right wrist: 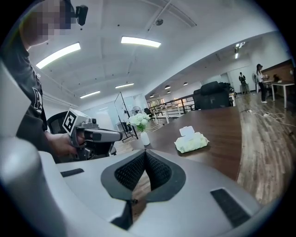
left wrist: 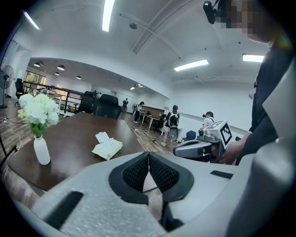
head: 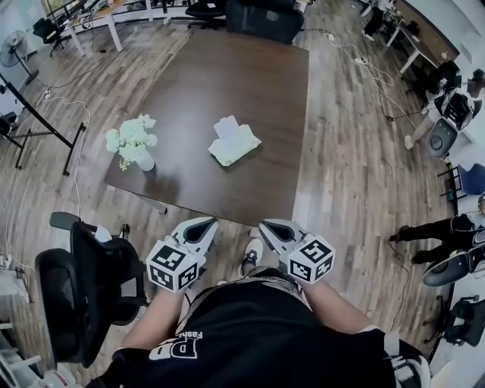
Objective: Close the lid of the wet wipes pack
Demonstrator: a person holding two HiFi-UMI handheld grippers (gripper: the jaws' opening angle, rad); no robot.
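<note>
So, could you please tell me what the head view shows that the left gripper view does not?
Only the head view shows the black office chair beside the person. Only the left gripper view shows the ceiling lights, distant people, and the left gripper close up, its pads together on nothing. Both show the table, the flower vase, the wet wipes pack with its lid open, and the right gripper.

Bright ceiling strip lights point(left wrist: 108, 14) give even, soft-shadowed light (strong fisheye bending at edges, dark vignetted corners).
</note>
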